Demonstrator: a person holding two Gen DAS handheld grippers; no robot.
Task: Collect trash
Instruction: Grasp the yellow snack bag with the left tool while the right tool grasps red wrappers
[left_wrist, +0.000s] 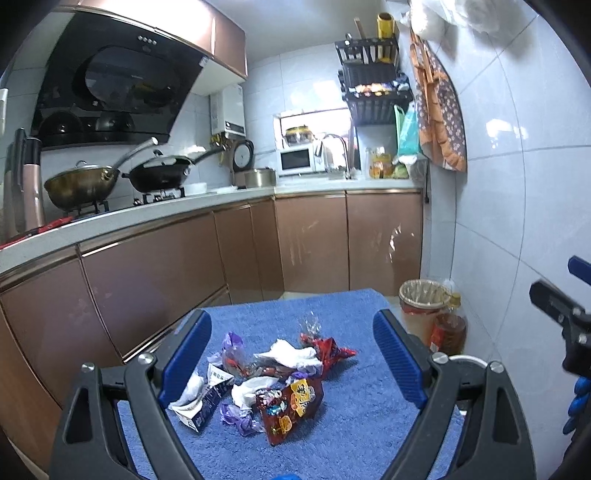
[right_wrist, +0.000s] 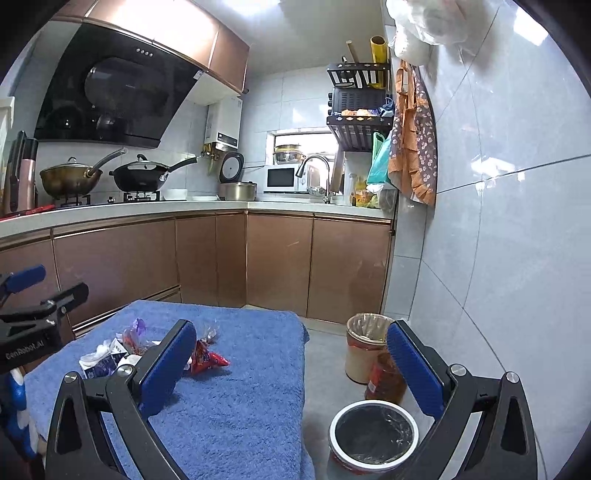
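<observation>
A blue terry-cloth-covered table (left_wrist: 351, 424) stands in a tiled kitchen with copper-brown cabinets (left_wrist: 310, 236). A pile of crumpled wrappers and tissues (left_wrist: 273, 380) lies at its centre. The left gripper (left_wrist: 291, 365) hangs over the pile, fingers spread wide, empty. The right gripper (right_wrist: 291, 369) is likewise wide open and empty. A black-lined round bin (right_wrist: 373, 435) sits at 5 o'clock off the table.

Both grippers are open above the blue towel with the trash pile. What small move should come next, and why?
Probably lower the left gripper onto the crumpled white tissue at the top of the trash pile. Its jaws stand open and empty with the pile between them, while the right gripper sits off to the side, nearer the black-lined round bin on the floor. Nothing is held yet.
</observation>
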